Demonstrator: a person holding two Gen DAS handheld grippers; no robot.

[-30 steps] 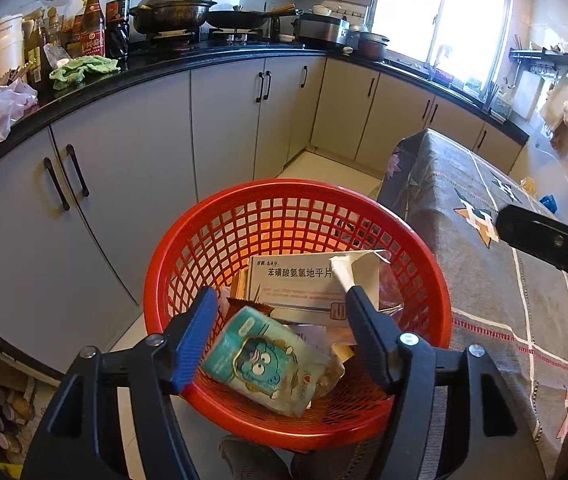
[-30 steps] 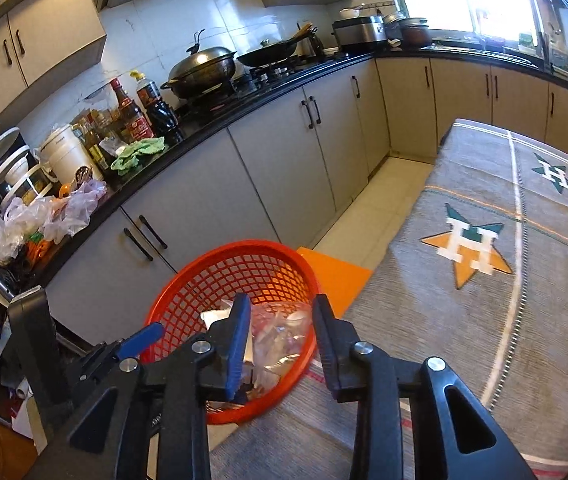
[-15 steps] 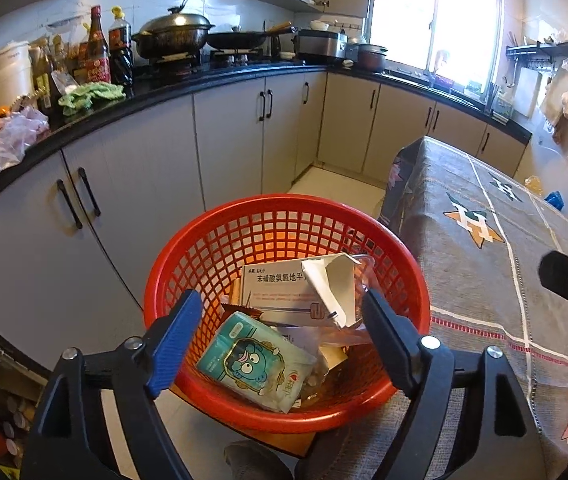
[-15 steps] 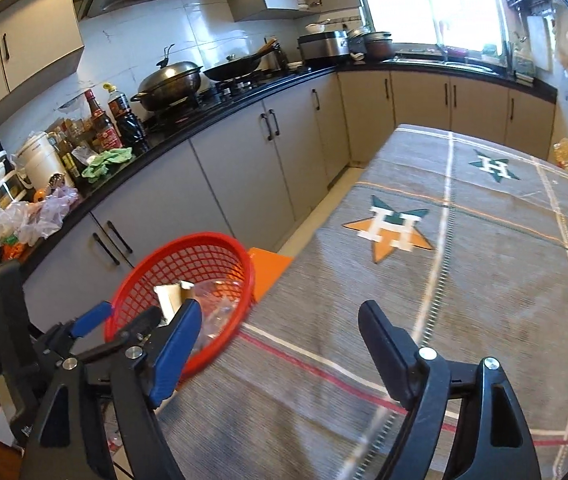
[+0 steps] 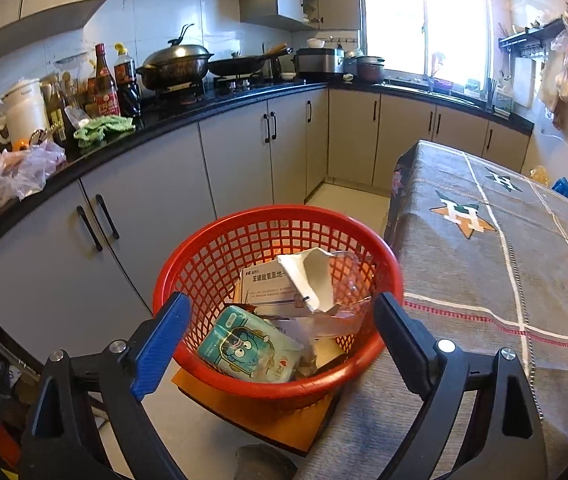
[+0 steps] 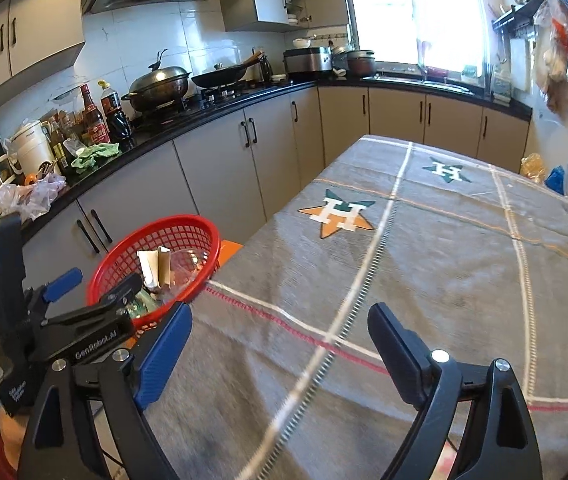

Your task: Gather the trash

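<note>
**A:** Starting closest in, what are the two grippers doing?

**B:** The left gripper (image 5: 280, 328) is hovering just in front of the red basket (image 5: 220, 240), its jaws opening wide with nothing pressed between them. The right gripper (image 6: 280, 344) is hanging over the grey tablecloth (image 6: 423, 260) to the right of the basket, its jaws likewise opening and gripping nothing; only bare cloth is showing between them.

**A:** Why is the basket sitting where it is?

**B:** I judge it is serving as the bin. It is resting on an orange stool (image 5: 260, 412) just beside the table edge, so that trash can be carried a short way off the cloth and dropped in.

**A:** And where is the trash?

**B:** It is lying inside the basket: a teal tissue pack (image 5: 250, 350) nearest the gripper, a white medicine box (image 5: 268, 284) behind it, a torn white carton (image 5: 309, 276) and some clear plastic wrap (image 5: 349, 280) leaning on the far side.

**A:** Anything beyond the basket?

**B:** The cloth with its star emblem (image 6: 337, 214) is lying bare of litter as far as I can see. Farther off, against the wall, something orange and a blue scrap (image 6: 555, 178) are sitting, too small to identify.
</note>
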